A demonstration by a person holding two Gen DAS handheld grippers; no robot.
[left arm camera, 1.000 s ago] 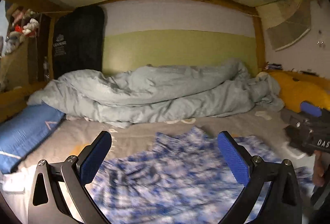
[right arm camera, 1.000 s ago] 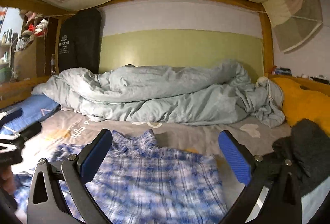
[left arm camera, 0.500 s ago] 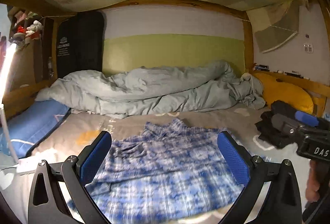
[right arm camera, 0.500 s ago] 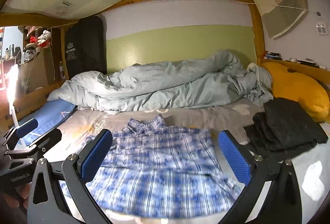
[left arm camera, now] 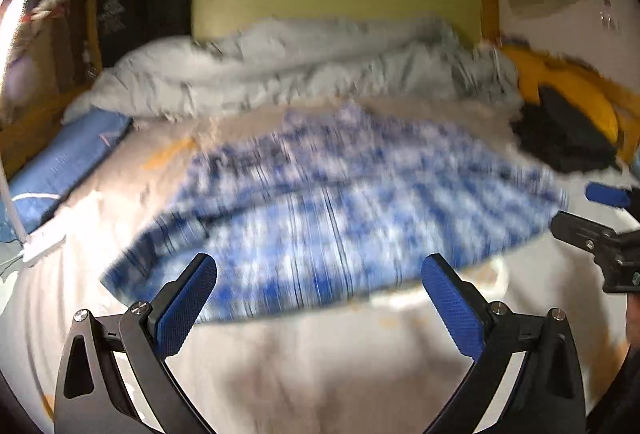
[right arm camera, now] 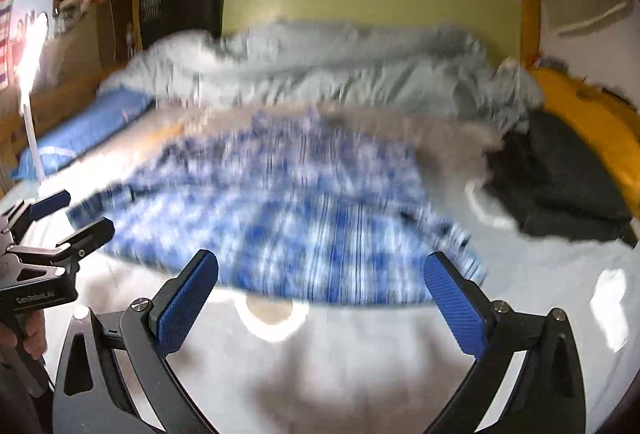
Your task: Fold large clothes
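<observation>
A blue and white plaid shirt lies spread flat on the pale bed sheet, collar toward the far side; it also shows in the right wrist view. Both views are motion-blurred. My left gripper is open and empty, held above the sheet just short of the shirt's near hem. My right gripper is open and empty, also just short of the near hem. Each gripper appears at the edge of the other's view, the right one and the left one.
A rumpled grey duvet lies across the back of the bed. A blue pillow is at the left, a yellow cushion and folded dark clothes at the right. A bright lamp stands at the left. A wooden frame surrounds the bed.
Both grippers have pulled back toward the near edge and tilted down. The shirt now lies farther ahead of them, with bare sheet under the fingers. Both stay open.
</observation>
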